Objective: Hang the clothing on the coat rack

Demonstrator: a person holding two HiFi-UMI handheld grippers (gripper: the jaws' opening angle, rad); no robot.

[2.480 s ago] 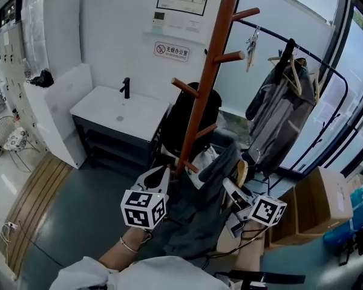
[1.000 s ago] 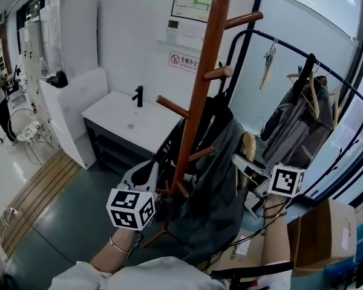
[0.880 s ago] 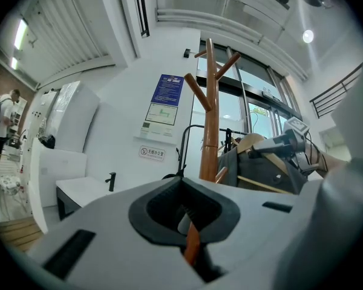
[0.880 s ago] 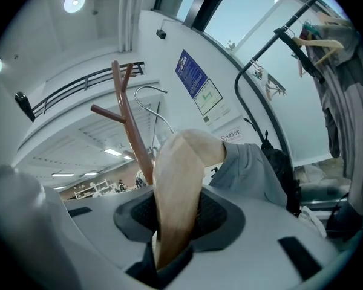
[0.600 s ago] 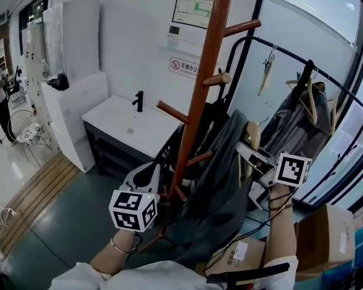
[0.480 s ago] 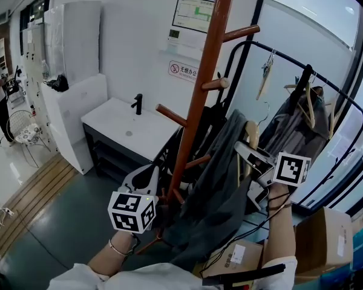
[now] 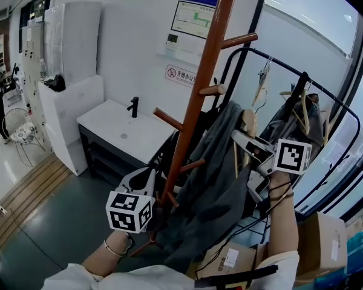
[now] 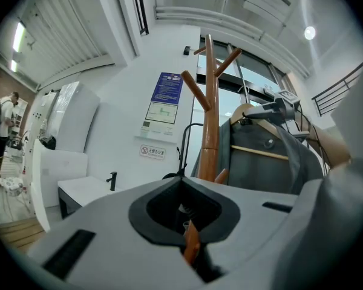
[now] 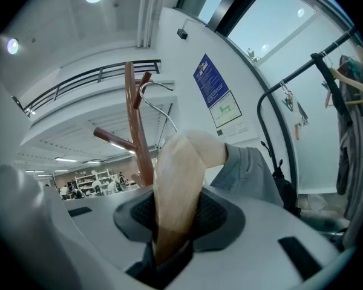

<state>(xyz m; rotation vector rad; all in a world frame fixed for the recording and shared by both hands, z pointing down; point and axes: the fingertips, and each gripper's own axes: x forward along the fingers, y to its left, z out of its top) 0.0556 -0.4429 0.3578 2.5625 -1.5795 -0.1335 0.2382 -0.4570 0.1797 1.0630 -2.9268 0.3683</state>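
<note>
1 grey garment (image 7: 213, 177) on wooden hanger (image 7: 248, 123)

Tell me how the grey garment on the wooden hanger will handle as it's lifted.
The grey garment is probably floppy: it drapes in long folds and will likely sway. The wooden hanger looks stiff, so the right gripper, shut on its shoulder, should steer it, though the off-centre grip may tilt it.

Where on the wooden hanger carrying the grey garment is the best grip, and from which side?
Grip the hanger's thick wooden shoulder beside the neck, coming level from the side away from the coat rack, as the right gripper does: the wood is bare there, leaving the wire hook free.
</note>
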